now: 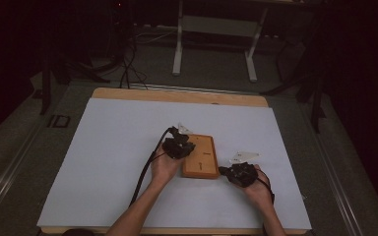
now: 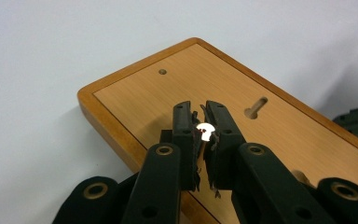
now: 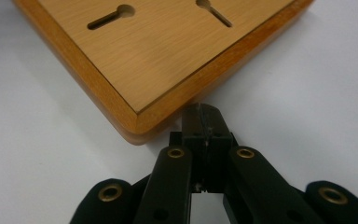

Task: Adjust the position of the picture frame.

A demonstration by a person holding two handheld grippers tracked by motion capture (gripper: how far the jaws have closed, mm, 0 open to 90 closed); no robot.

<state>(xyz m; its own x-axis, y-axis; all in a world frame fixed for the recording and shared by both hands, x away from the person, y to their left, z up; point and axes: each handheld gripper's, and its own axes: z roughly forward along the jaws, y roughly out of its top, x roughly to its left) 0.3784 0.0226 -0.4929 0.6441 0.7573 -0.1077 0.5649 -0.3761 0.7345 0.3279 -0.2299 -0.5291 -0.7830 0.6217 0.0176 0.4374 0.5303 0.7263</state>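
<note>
White sheet is covering the counter (image 1: 108,162), dark room behind. Wooden board (image 1: 203,158) is lying flat mid-sheet w/ keyhole slots (image 3: 111,17) and a small hole (image 2: 162,72). Left gripper (image 2: 204,121) is hovering over the board's near-left edge, fingers narrow, pinching a small shiny screw (image 2: 205,131). Right gripper (image 3: 205,122) is pressing at the board's near-right corner, fingers closed on nothing, prob. bracing it. Judging: early stage; screw not yet seated, slots all lying empty.
</note>
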